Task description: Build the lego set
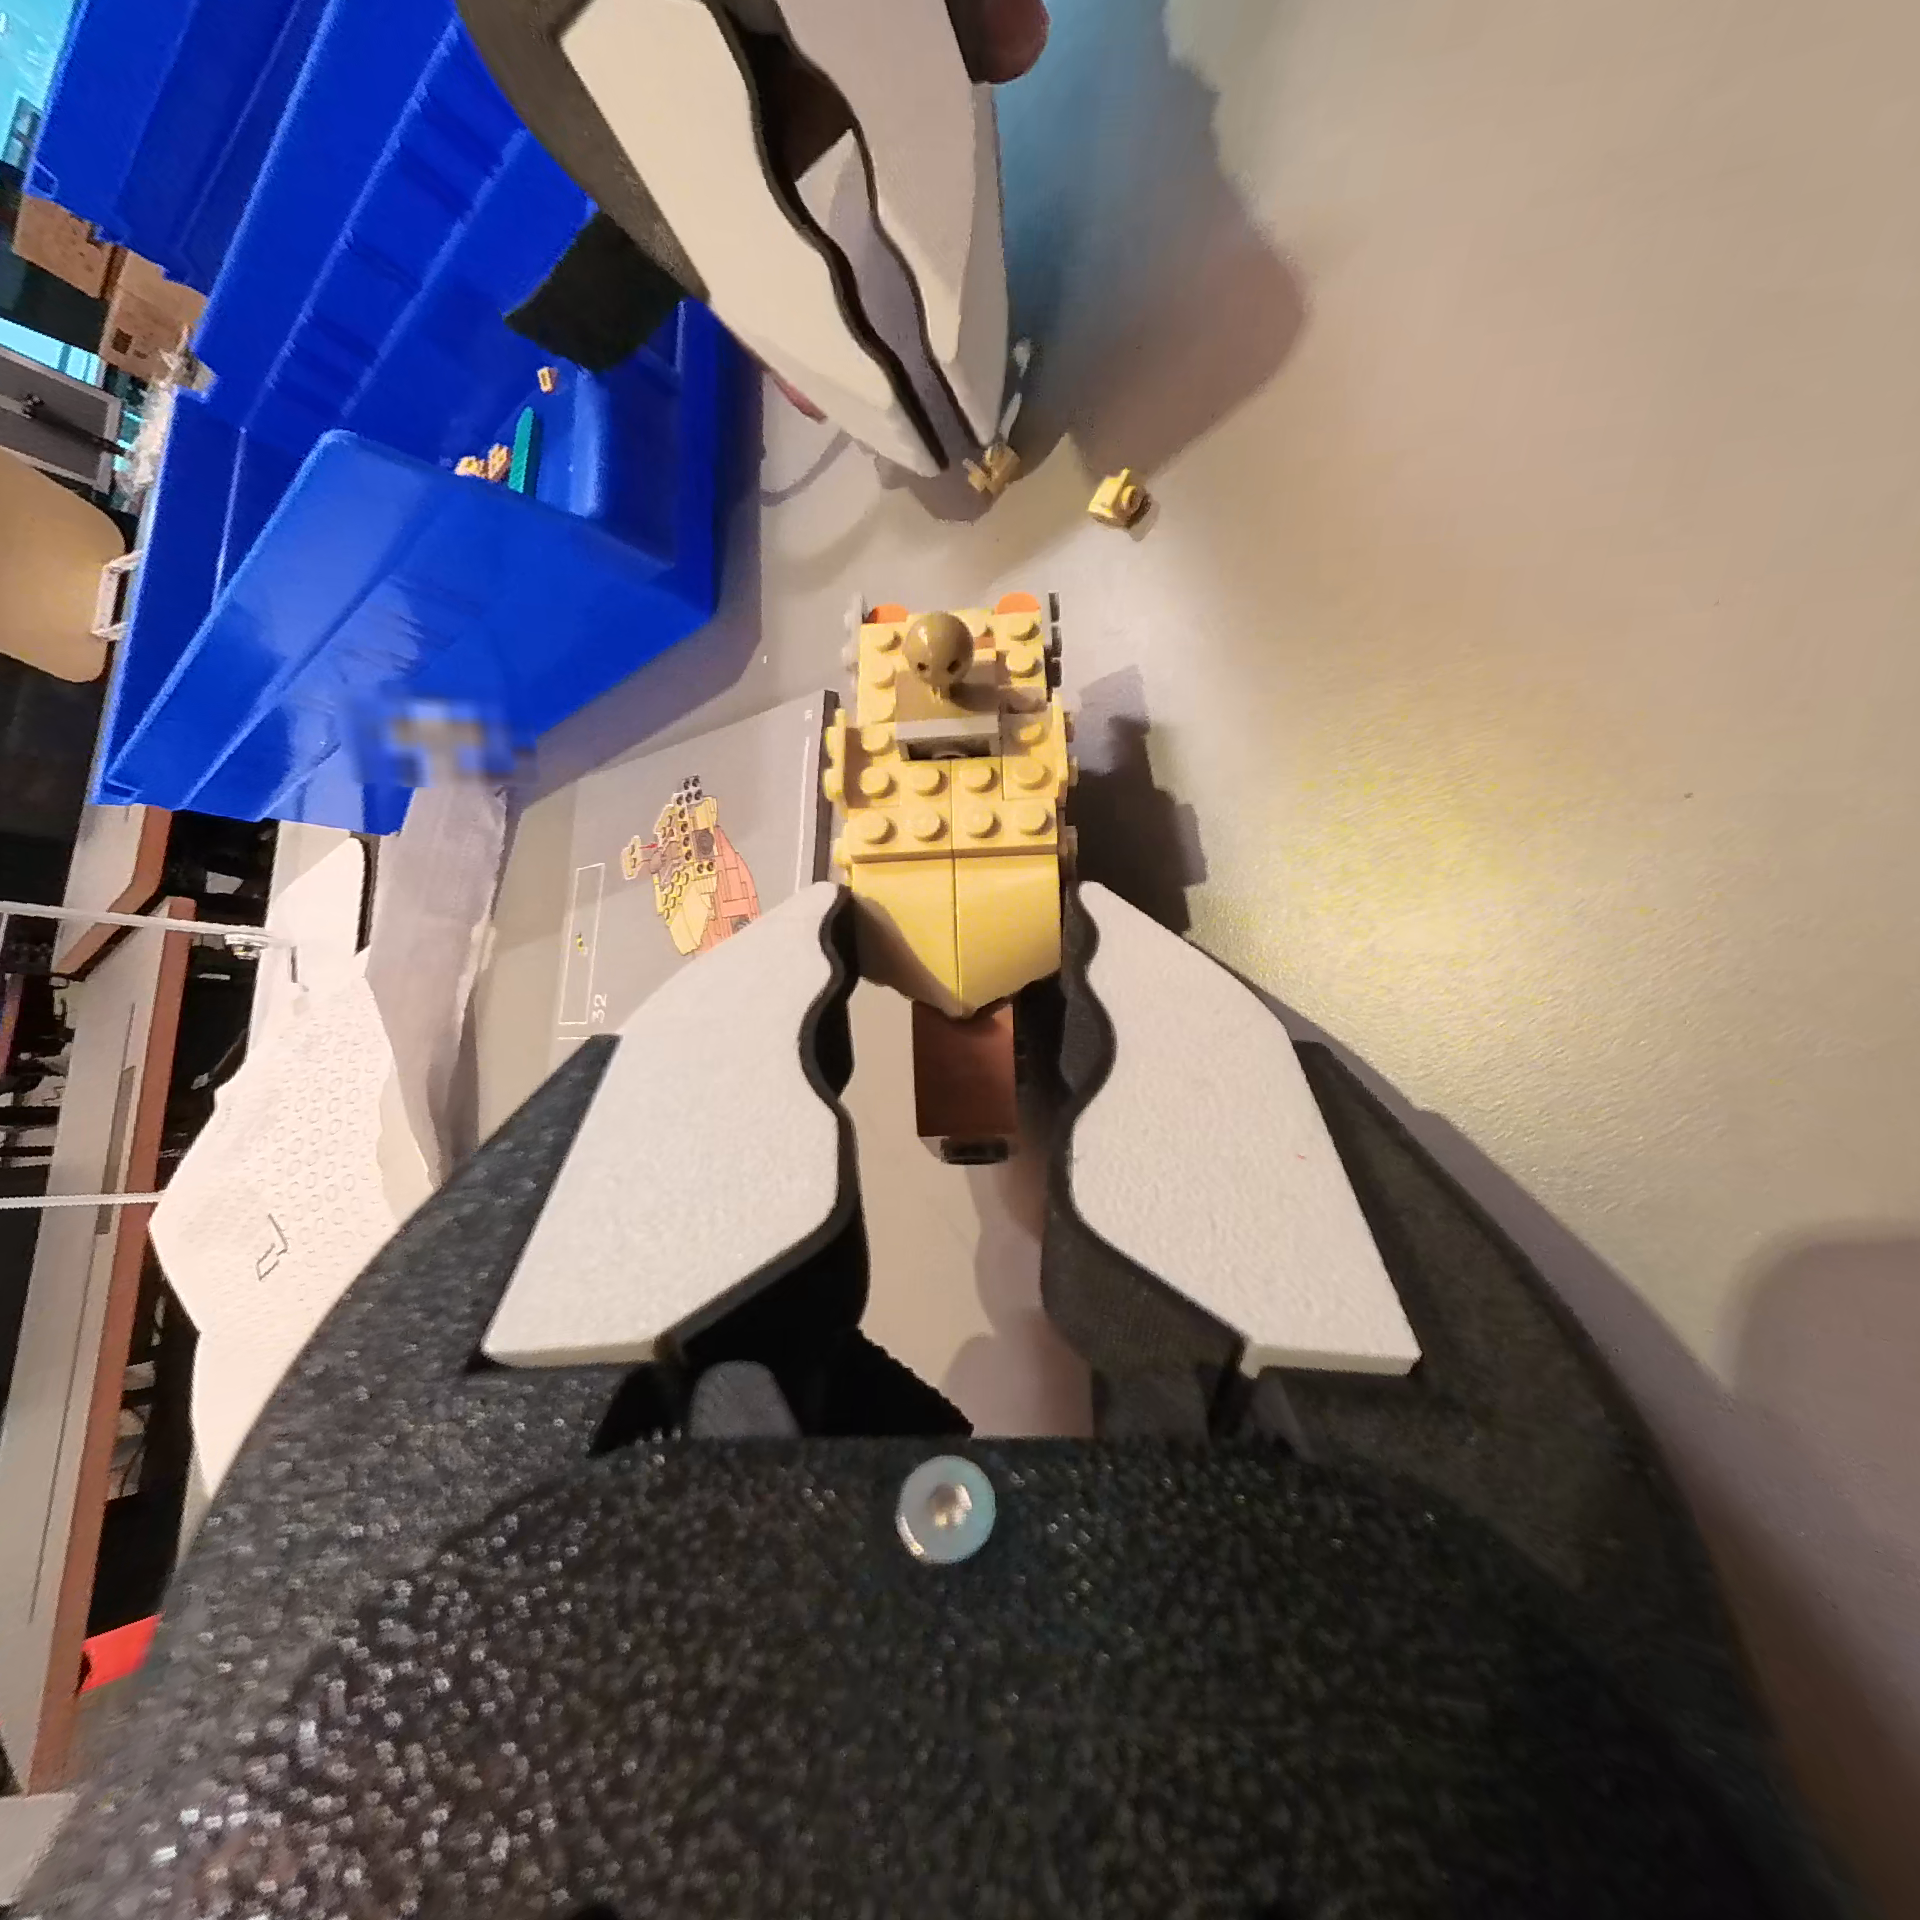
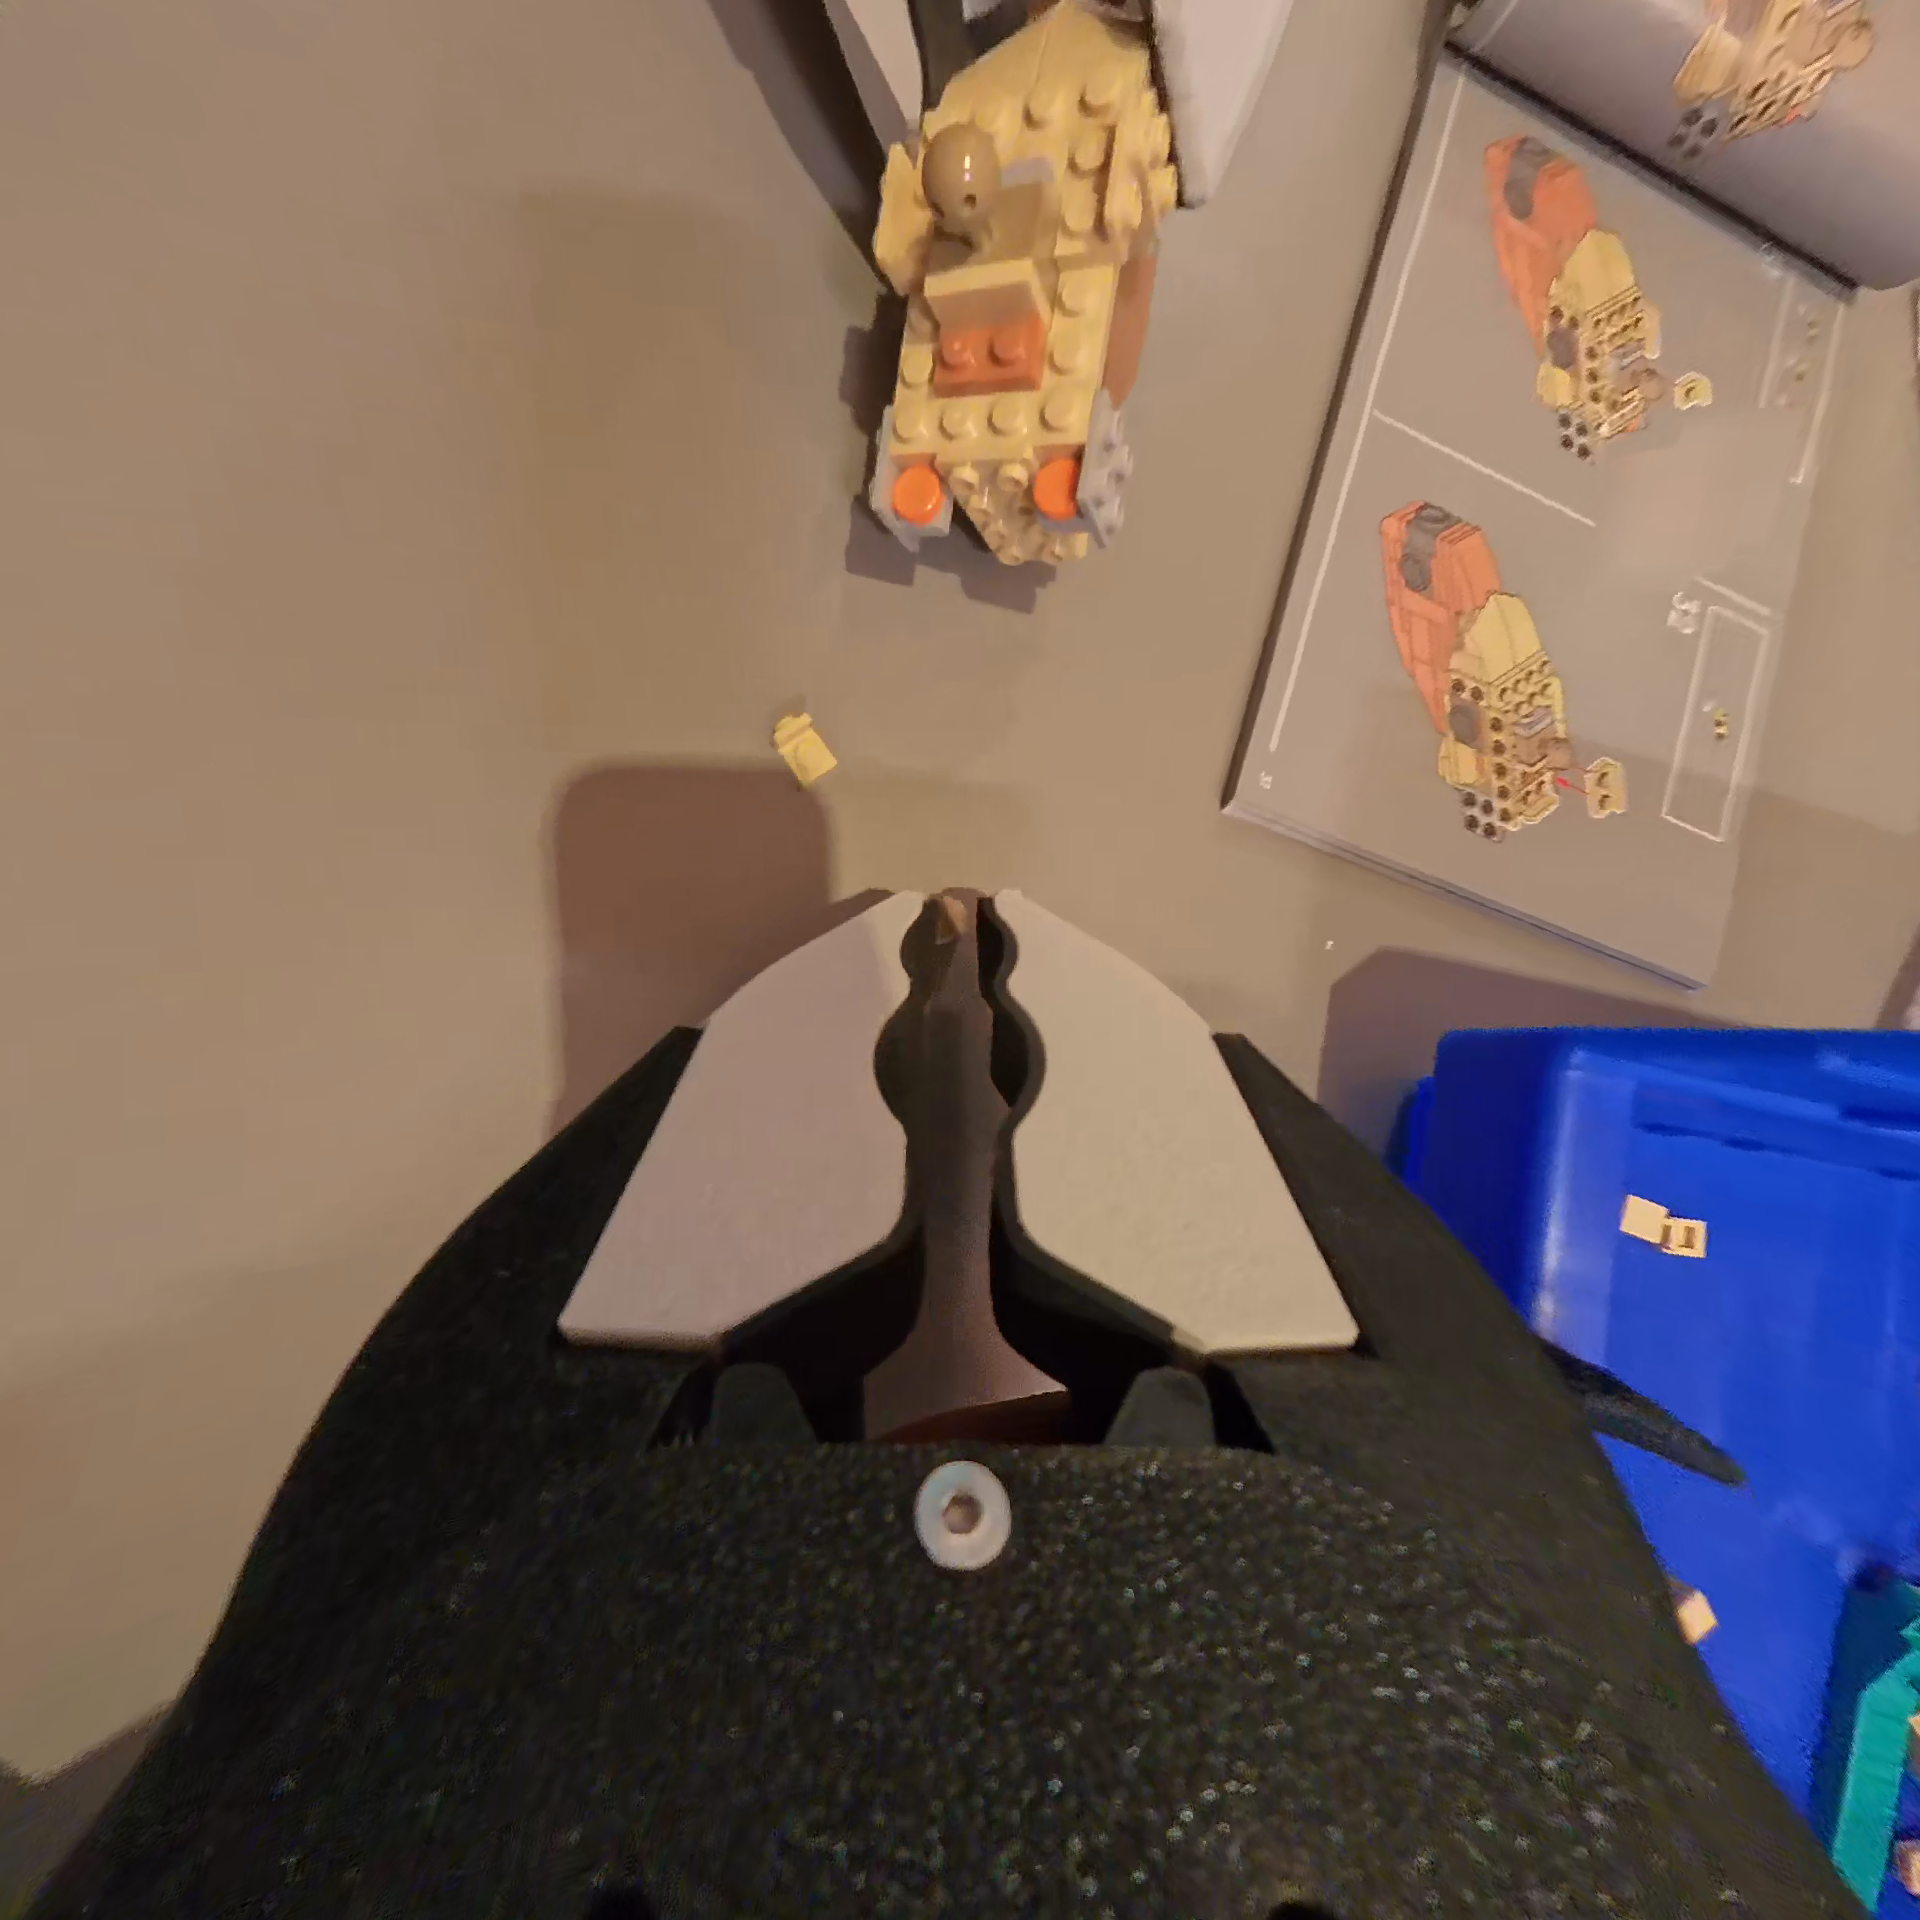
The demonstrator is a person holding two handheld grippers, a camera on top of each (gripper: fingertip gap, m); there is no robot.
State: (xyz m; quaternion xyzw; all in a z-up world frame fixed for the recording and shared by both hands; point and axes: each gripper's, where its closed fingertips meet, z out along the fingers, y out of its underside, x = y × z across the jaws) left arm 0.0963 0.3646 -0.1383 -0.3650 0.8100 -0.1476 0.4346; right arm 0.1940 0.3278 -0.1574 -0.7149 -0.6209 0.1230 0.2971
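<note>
Tan bricks make up most of the model [image 1: 951, 790], a small studded vehicle with a brown underside, two orange round studs at its far end and a rounded olive knob on top. It rests on the grey desk [image 1: 1507, 623], and the left tool [image 1: 956, 935] grips it, one finger pressed against each side of the smooth rounded nose. In the right wrist view the same model [image 2: 997, 343] lies farther off, with the left tool's pale fingers on either side of its far end.

Opposite it, the right tool [image 2: 956, 909] has its fingers drawn nearly together on a tiny tan piece [image 1: 992, 470] pinched at the very tips. In the left wrist view those tips sit at the desk surface just beyond the model's orange-studded end. A second loose tan piece [image 1: 1117, 501] lies on the desk just beside them, apart from the model; the right wrist view shows this piece [image 2: 805, 750] between the right tool and the model.

An open instruction booklet [image 2: 1507, 540] with drawings of an orange and tan vehicle lies flat next to the model. Blue plastic bins [image 1: 416, 582] stand along the desk edge near the booklet, holding a few small tan parts and a teal one. White paper towel [image 1: 312, 1122] lies on the desk beside the bins.
</note>
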